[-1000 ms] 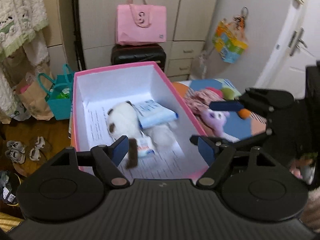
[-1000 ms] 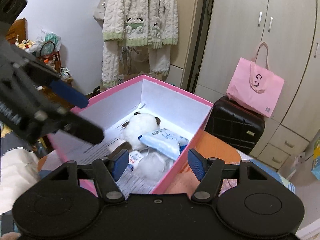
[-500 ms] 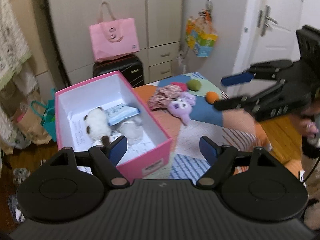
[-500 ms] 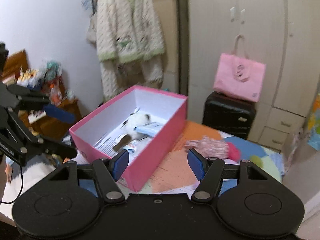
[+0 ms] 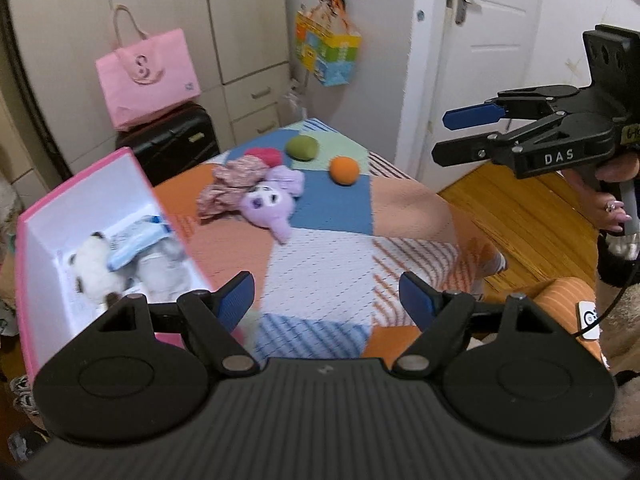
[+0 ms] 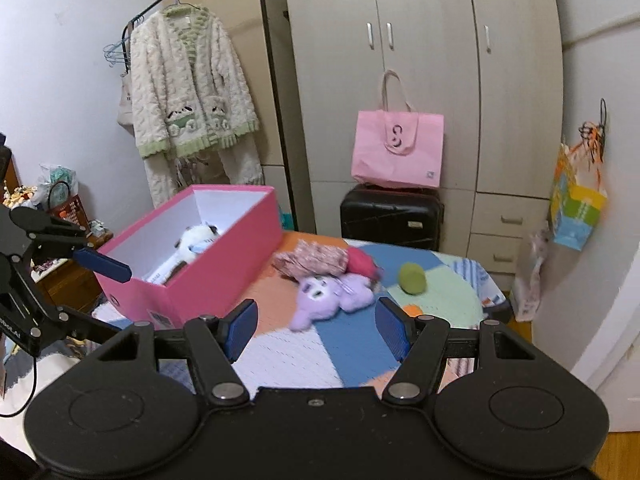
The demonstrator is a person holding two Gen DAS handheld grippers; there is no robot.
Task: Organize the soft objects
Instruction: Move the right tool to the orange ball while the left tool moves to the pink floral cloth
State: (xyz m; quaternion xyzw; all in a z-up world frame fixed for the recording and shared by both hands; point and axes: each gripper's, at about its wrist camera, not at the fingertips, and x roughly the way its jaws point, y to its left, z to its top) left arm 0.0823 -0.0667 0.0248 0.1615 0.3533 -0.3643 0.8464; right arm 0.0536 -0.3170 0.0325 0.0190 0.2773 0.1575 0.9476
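The left gripper [image 5: 327, 295] and right gripper [image 6: 316, 325] are held above the table [image 5: 320, 248], jaws spread and empty. A white plush [image 5: 94, 266] is seen inside the pink box [image 6: 208, 280]; a purple plush [image 5: 272, 204] lies beside the box, an orange ball [image 5: 344, 171] beyond.

The left gripper [image 5: 327, 296] hangs with jaws wide apart and empty over a patchwork cloth-covered table [image 5: 320, 256]. On it, a purple plush toy [image 5: 272, 204] touches a floral fabric bundle [image 5: 232, 184]; an orange ball [image 5: 344, 171] and a green ball [image 5: 302, 147] lie near. A pink cardboard box [image 5: 24, 280] holds a white plush toy [image 5: 90, 268]. The right gripper [image 5: 456, 136], spread open, hovers at right.
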